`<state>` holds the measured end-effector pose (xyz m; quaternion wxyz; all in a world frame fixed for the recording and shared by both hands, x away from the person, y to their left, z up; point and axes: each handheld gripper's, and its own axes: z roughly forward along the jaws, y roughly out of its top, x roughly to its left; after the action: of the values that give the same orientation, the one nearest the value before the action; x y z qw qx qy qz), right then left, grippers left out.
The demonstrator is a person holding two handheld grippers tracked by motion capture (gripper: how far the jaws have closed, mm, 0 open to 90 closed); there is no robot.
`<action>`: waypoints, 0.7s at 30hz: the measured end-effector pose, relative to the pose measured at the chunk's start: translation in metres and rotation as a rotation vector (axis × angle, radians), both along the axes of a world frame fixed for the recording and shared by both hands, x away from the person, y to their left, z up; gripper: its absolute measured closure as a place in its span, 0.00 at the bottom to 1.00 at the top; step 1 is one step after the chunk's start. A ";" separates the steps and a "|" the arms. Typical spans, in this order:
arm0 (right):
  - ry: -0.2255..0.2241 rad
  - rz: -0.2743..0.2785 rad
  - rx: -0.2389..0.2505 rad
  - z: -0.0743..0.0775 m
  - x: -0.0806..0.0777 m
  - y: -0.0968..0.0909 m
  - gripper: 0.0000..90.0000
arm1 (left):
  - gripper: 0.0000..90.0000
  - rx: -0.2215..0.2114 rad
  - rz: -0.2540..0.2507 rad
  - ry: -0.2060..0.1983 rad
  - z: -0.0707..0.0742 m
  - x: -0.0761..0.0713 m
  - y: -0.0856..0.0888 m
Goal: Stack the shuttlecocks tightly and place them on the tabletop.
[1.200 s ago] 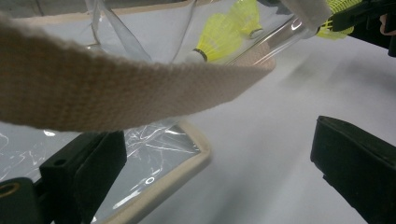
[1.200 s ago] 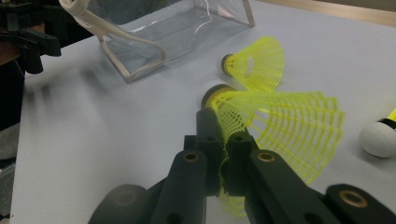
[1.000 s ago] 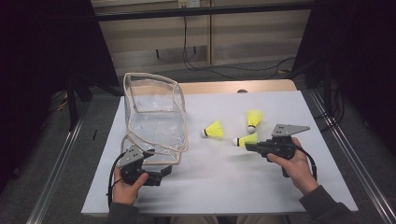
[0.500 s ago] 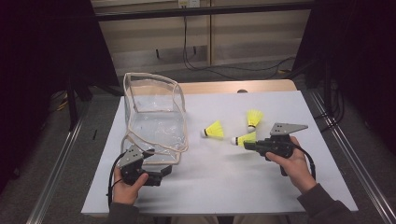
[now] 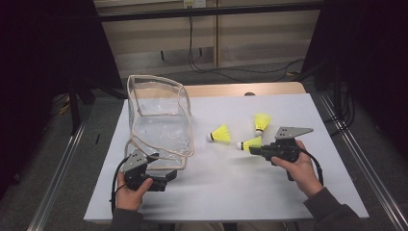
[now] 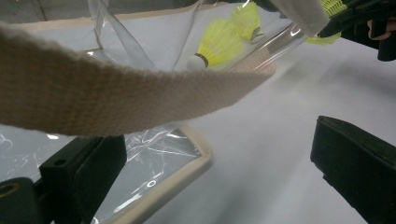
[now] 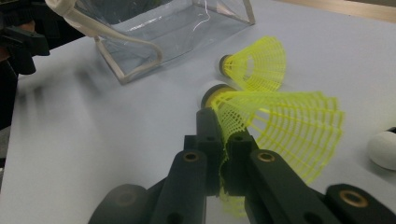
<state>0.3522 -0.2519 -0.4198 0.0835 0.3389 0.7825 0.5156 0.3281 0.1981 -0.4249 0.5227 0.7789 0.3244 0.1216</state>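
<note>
nothing has shifted over the last second: both hands sit where they were, so the carry to the bag has not begun. the right gripper (image 7: 223, 161), low centre of its own view, is clamped on the skirt of a yellow mesh plastic shuttlecock (image 7: 280, 128). the left gripper (image 5: 159, 180), lower left of the high view, stands spread beside the clear plastic bag with beige fabric trim (image 5: 161, 120). no readable writing or brand.
</note>
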 end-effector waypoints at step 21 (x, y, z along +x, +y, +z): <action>0.003 -0.002 -0.030 0.005 0.011 0.008 0.98 | 0.04 -0.010 0.007 -0.003 0.000 0.000 0.001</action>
<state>0.3631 -0.2440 -0.4149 0.0878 0.3391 0.7901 0.5031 0.3283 0.1995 -0.4246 0.5265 0.7751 0.3270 0.1229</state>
